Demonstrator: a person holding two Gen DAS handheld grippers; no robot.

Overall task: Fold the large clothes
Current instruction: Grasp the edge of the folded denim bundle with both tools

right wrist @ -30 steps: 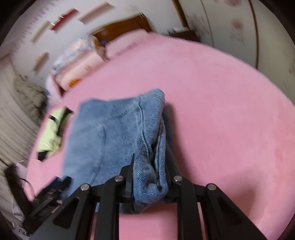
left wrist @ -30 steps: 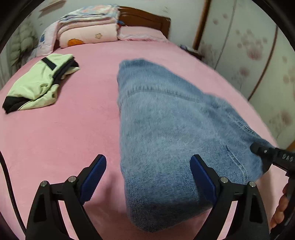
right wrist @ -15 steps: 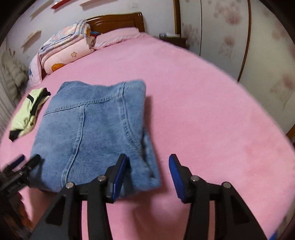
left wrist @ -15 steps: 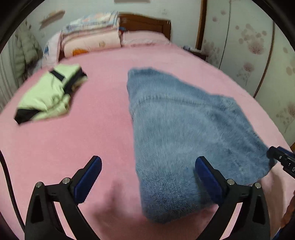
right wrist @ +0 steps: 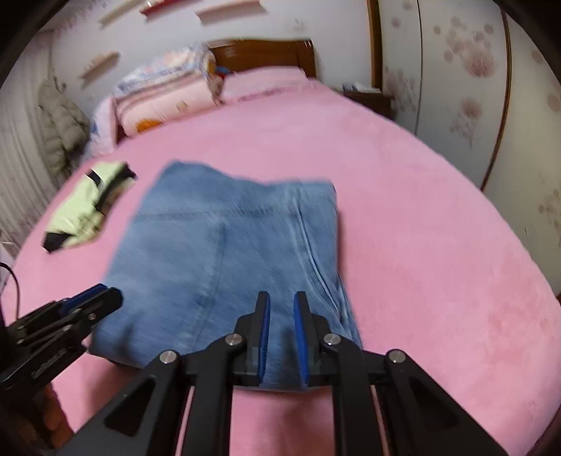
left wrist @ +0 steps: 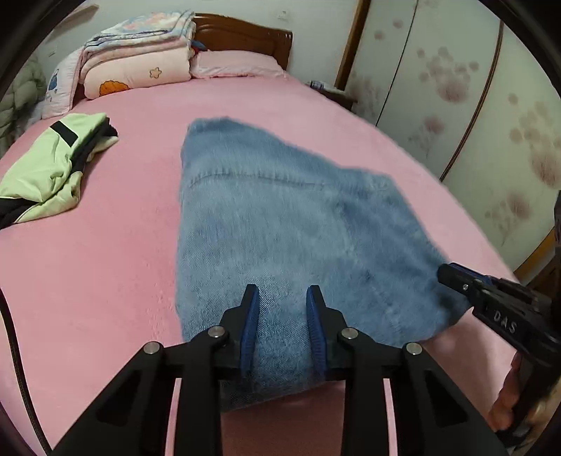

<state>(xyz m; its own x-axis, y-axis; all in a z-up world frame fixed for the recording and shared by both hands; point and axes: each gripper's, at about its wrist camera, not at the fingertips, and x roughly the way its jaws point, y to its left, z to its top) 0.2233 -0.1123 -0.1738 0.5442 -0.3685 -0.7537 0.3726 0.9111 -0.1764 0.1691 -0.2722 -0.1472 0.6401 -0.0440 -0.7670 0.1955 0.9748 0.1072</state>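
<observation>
Folded blue jeans [left wrist: 298,228] lie flat on the pink bed [left wrist: 105,263], also seen in the right wrist view [right wrist: 217,245]. My left gripper [left wrist: 282,291] sits at their near left edge. Its jaws are closing, and a ridge of denim is pinched between the blue pads. My right gripper [right wrist: 281,296] is at the near right edge, beside the side seam. Its jaws are closing too, with denim gripped between the pads. Each gripper shows in the other's view: the right gripper [left wrist: 452,273] at the jeans' right corner, the left gripper [right wrist: 105,294] at their left corner.
A folded green and black garment [left wrist: 52,165] lies on the bed to the left of the jeans. Stacked quilts [left wrist: 136,59] and a pillow [left wrist: 238,63] sit against the wooden headboard [left wrist: 245,31]. Flowered wardrobe doors [left wrist: 473,105] run along the right side. A padded jacket [right wrist: 59,122] hangs at the left.
Both grippers stood open over the jeans' near edge half a second ago and have now closed onto the denim. The right gripper had held the edge a second ago, then opened.
</observation>
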